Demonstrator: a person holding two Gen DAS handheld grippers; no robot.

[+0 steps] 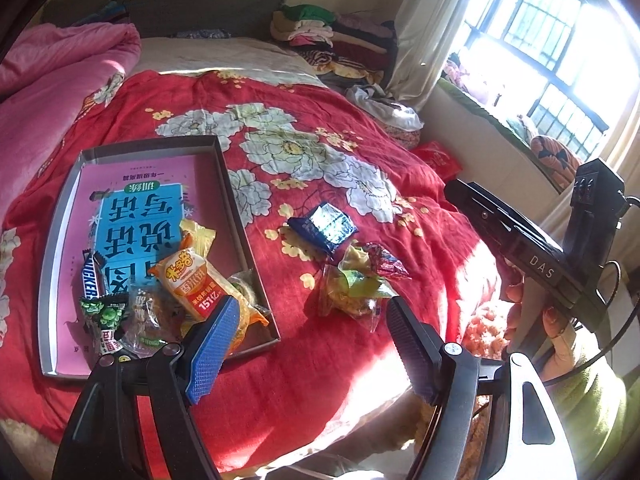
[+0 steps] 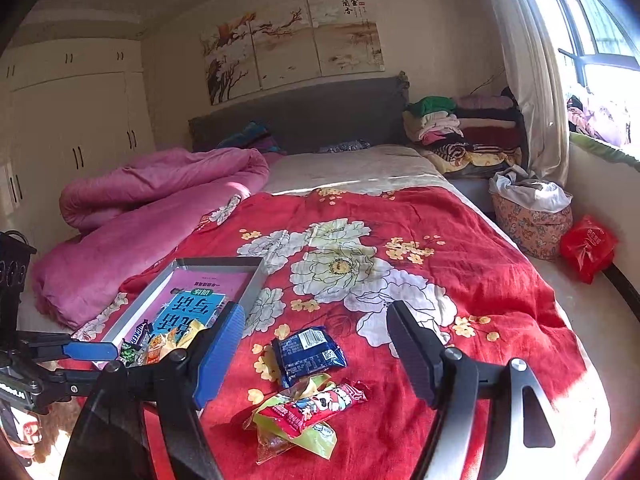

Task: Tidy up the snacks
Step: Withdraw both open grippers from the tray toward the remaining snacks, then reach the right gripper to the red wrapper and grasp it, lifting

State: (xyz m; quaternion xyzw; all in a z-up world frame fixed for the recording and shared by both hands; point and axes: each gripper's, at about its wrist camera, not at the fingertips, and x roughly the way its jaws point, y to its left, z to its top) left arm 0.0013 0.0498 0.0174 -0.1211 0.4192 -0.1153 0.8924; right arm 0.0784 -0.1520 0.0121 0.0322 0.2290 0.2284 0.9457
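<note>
A shallow grey box [image 1: 224, 168] with a pink and blue book in it lies on the red flowered quilt [image 1: 360, 208]. Several snacks lie in its near end, among them an orange packet [image 1: 192, 284] and a Snickers bar [image 1: 91, 276]. On the quilt to the right lie a dark blue packet [image 1: 326, 226] and a small heap of a red packet [image 1: 384, 264] on yellow-green ones [image 1: 352, 292]. My left gripper [image 1: 308, 344] is open and empty, near the heap. My right gripper [image 2: 316, 356] is open and empty, above the blue packet [image 2: 308, 354] and the heap [image 2: 308, 412]. The box [image 2: 256, 280] shows at the left.
A pink duvet [image 2: 152, 200] is bunched on the bed's left side. Folded clothes [image 2: 460, 132] are stacked by the headboard. A laundry basket [image 2: 528, 220] and a red bag [image 2: 588, 248] stand right of the bed, under the window. The right gripper's body [image 1: 540, 248] shows in the left wrist view.
</note>
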